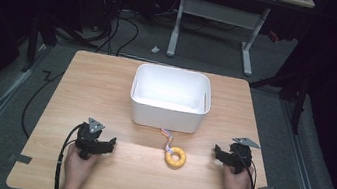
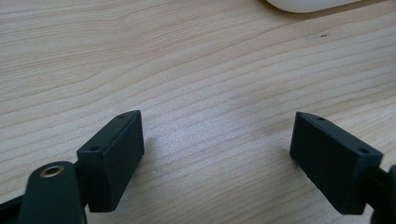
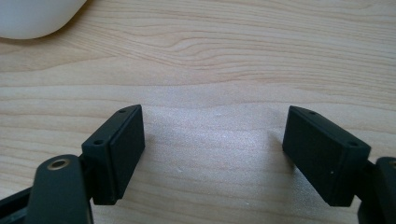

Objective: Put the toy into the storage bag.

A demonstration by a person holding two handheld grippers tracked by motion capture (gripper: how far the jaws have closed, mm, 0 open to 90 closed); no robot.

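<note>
Both our hands rest low on the table (image 1: 93, 179): left gripper (image 1: 107, 146) and right gripper (image 1: 219, 153) spread empty, flanking the yellow ring (image 1: 176, 157) before the white bin (image 1: 169, 100), whose corner the gripper views catch.

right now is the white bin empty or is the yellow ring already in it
Empty as far as the high view shows: the white bin has a bare inside, and the yellow ring lies on the table in front of it.

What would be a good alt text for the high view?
A yellow ring toy with a braided cord lies on a wooden table before an empty white bin. Left gripper and right gripper rest open at either side.
</note>
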